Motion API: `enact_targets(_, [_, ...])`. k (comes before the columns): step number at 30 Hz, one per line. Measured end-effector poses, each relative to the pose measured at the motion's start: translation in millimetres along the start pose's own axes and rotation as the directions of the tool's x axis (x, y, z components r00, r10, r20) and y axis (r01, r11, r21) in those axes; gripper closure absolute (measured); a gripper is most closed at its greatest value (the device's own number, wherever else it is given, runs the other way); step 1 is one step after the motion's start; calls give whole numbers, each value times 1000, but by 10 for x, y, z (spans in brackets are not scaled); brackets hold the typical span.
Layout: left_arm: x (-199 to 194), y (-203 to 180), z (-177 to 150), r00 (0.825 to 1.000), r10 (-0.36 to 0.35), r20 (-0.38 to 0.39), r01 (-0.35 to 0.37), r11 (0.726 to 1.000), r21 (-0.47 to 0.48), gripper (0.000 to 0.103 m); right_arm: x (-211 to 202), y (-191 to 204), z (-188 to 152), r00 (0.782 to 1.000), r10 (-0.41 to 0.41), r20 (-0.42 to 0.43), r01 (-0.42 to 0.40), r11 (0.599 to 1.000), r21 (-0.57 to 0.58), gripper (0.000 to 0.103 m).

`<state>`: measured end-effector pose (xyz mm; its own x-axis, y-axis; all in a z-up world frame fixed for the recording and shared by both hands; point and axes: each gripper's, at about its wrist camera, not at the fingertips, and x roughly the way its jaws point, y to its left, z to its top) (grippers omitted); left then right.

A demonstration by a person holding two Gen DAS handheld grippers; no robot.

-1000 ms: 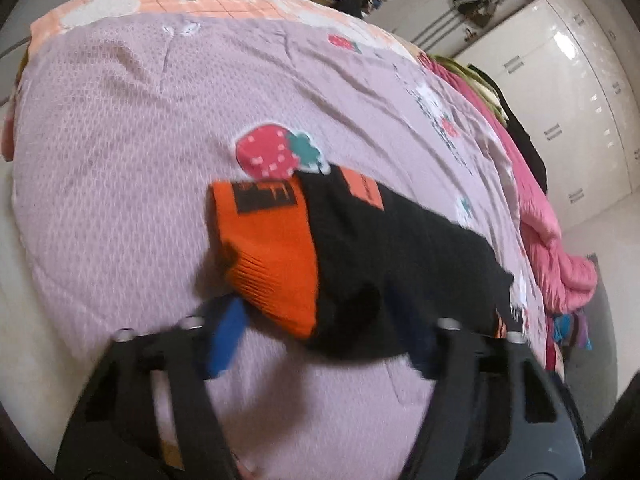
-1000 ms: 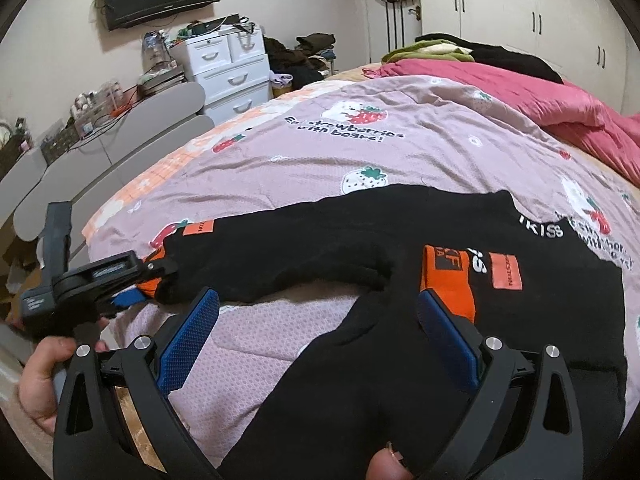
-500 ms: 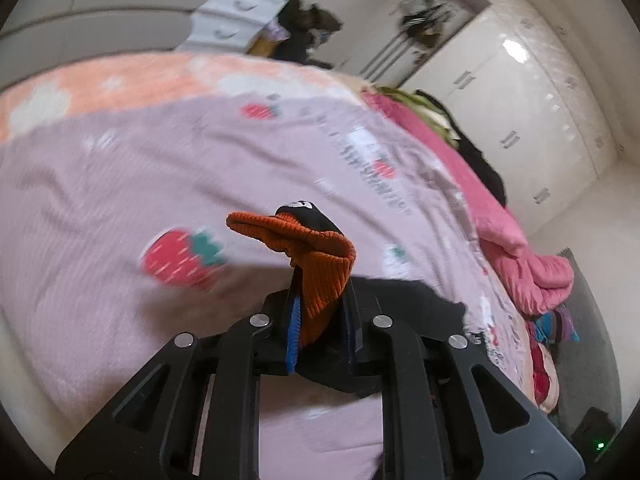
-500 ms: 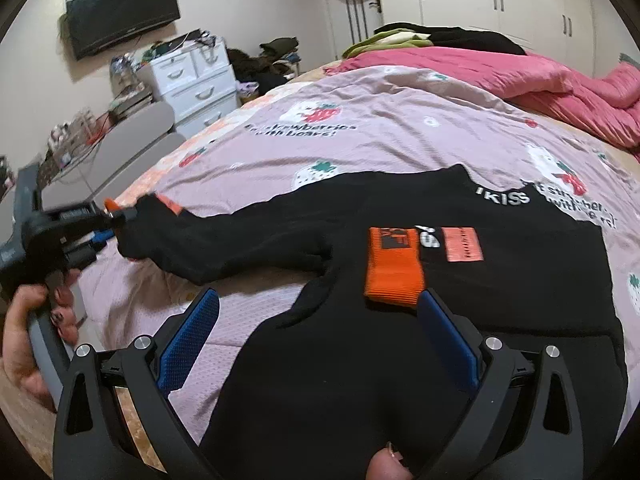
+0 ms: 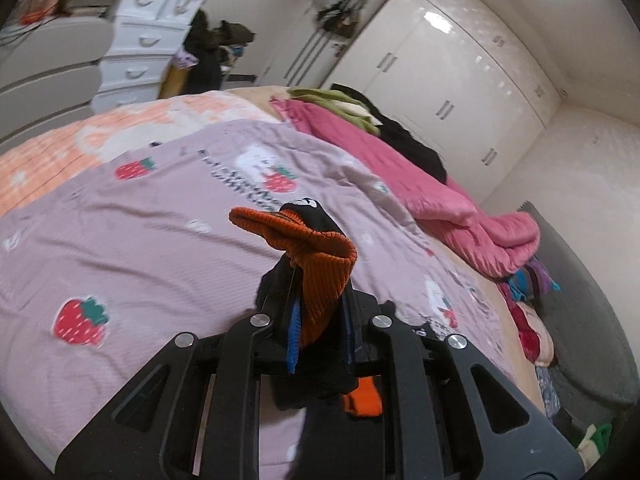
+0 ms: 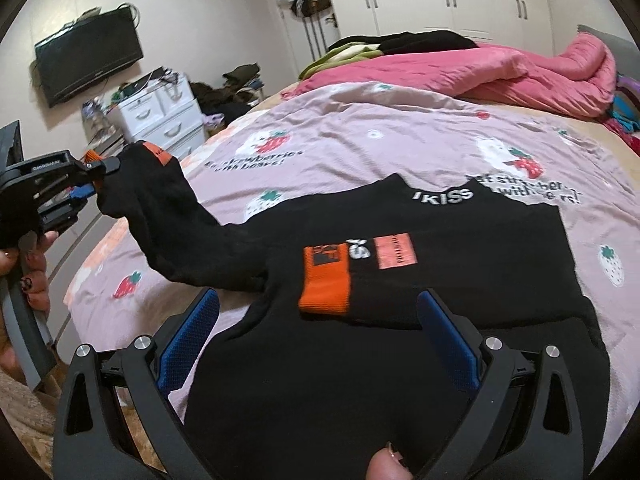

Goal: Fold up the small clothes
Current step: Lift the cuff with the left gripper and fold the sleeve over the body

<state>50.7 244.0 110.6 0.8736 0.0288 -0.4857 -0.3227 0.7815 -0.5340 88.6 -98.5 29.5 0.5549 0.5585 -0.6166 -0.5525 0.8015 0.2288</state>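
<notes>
A small black sweater [image 6: 460, 248] with orange cuffs lies on the pink strawberry bedspread [image 6: 360, 140]. One sleeve is folded across its chest, its orange cuff [image 6: 326, 280] lying flat. My left gripper [image 5: 320, 320] is shut on the other sleeve's orange cuff [image 5: 320, 268] and holds it lifted above the bed; from the right wrist view that left gripper [image 6: 94, 178] is at far left with the black sleeve [image 6: 172, 224] stretched up to it. My right gripper [image 6: 316, 340] hovers open over the sweater's lower part, nothing between its blue pads [image 6: 448, 340].
A rumpled pink quilt [image 6: 500, 76] and dark clothes [image 6: 400, 42] lie along the bed's far side. White drawers [image 6: 164, 116] and a wall TV [image 6: 88, 56] stand beyond the bed's left edge. A hand [image 6: 24, 256] holds the left gripper. White wardrobes [image 5: 460, 80] line the wall.
My left gripper closed on the sleeve's orange cuff and lifted it off the bed. The sleeve now stretches upward to the left. My right gripper shifted over the sweater, staying open.
</notes>
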Motion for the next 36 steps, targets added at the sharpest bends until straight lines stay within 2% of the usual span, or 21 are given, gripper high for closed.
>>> enact_targets(15, [263, -699, -5, 993, -93, -66, 100, 989, 105, 94, -297, -606, 60, 994, -101, 47, 95, 989, 113, 4])
enact_targets(30, [570, -1321, -325, 973, -164, -161, 191, 967, 169, 94, -601, -1209, -37, 981, -185, 58, 168, 959, 230, 4])
enact_targets(36, [762, -1536, -585, 959, -180, -217, 222, 956, 192, 94, -680, -1426, -122, 975, -213, 54, 191, 941, 278, 4])
